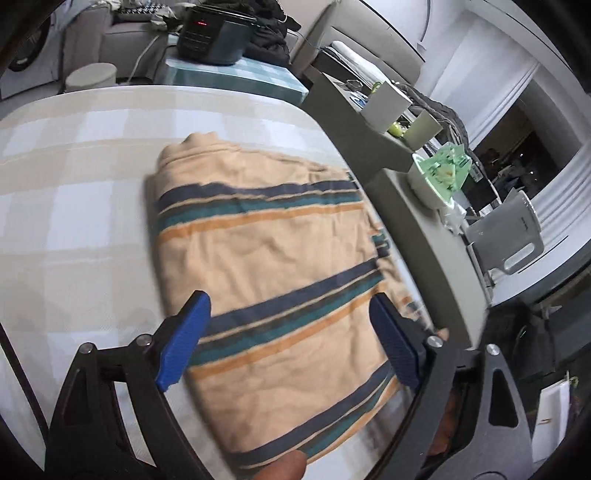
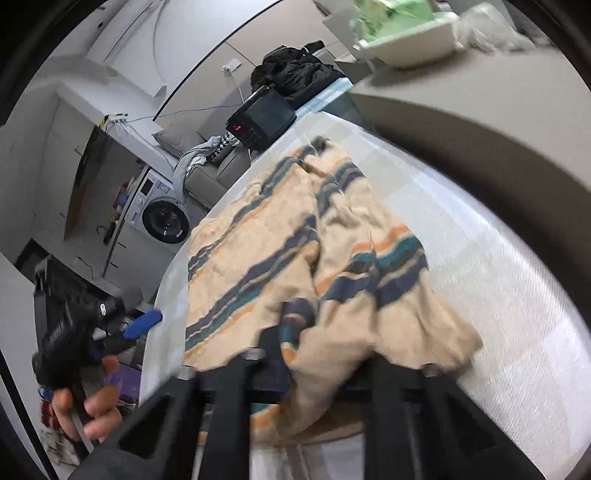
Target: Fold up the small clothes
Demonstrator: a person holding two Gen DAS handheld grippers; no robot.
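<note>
A beige garment (image 1: 269, 236) with navy, teal and orange stripes lies folded on the table's pale checked cloth (image 1: 74, 192). My left gripper (image 1: 291, 332) is open over its near part, one blue pad on each side of the cloth and neither pressing it. In the right wrist view the same garment (image 2: 258, 251) is bunched and lifted at its near edge. My right gripper (image 2: 314, 350) is shut on that edge, and the draped cloth hides its fingertips. The left gripper's blue pad (image 2: 144, 321) and the hand (image 2: 92, 406) holding it show at the table's left edge.
A grey ledge (image 1: 399, 192) runs close along the table's right side and carries a white and green box (image 1: 439, 177). Behind the table stand a black device with a red display (image 1: 210, 33) and a heap of dark clothes (image 2: 295, 74). A washing machine (image 2: 164, 218) is on the floor beyond.
</note>
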